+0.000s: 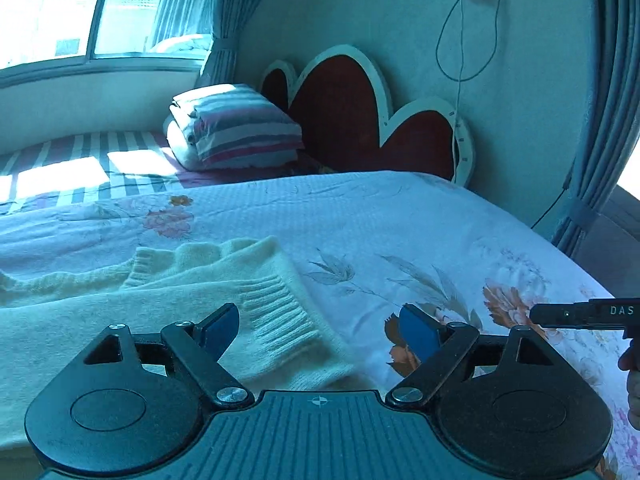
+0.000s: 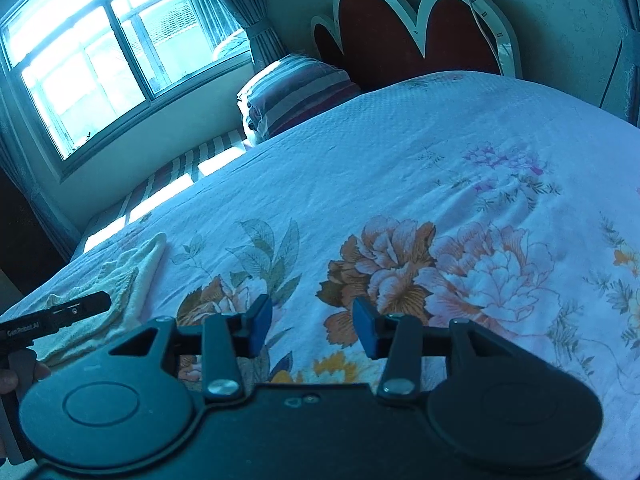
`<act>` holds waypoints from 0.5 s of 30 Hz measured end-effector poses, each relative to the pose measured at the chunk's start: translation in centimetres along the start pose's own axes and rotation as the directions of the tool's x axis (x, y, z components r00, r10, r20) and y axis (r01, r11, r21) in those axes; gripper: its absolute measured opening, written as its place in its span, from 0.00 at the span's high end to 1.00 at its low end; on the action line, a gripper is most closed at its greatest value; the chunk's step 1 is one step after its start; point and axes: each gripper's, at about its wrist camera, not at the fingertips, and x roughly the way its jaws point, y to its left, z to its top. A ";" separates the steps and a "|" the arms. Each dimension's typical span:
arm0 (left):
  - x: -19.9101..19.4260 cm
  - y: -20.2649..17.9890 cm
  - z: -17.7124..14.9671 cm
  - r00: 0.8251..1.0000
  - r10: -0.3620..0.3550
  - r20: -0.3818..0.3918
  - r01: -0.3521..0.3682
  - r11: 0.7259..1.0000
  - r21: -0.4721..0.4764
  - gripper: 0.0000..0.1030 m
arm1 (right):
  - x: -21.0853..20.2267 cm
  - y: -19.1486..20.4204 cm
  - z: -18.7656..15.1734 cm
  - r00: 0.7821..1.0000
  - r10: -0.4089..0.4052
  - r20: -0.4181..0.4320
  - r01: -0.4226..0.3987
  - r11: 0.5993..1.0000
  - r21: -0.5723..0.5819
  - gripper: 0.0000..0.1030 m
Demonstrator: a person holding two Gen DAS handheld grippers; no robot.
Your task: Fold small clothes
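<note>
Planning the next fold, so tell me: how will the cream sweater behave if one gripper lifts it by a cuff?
The cream sweater looks like soft, fuzzy knit lying in loose folds, so it will probably droop and trail. The ribbed cuff seems thick enough to pinch without slipping.

Floral bedspread point(image 2: 400, 168) open ahead; folded bedding point(image 1: 240, 128) blocks far corner.

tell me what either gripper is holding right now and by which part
Nothing. The left gripper is open over the cream knitted sweater's ribbed cuff; the right gripper is open over the floral bedspread.
</note>
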 end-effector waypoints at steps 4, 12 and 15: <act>-7.4 4.9 -2.9 0.960 0.276 0.048 -0.272 0.959 -0.083 0.16 | 0.8 3.2 0.7 0.996 0.091 0.007 -0.091 0.996 -0.002 0.56; -15.1 17.1 -9.1 0.787 0.601 -0.141 -0.616 0.750 -0.241 0.16 | 5.9 12.6 -0.2 0.945 0.320 -0.071 -0.321 0.947 -0.005 0.61; -15.2 18.3 -9.8 0.778 0.607 -0.161 -0.628 0.742 -0.236 0.16 | 8.1 15.2 -1.3 0.930 0.343 -0.135 -0.345 0.938 0.009 0.61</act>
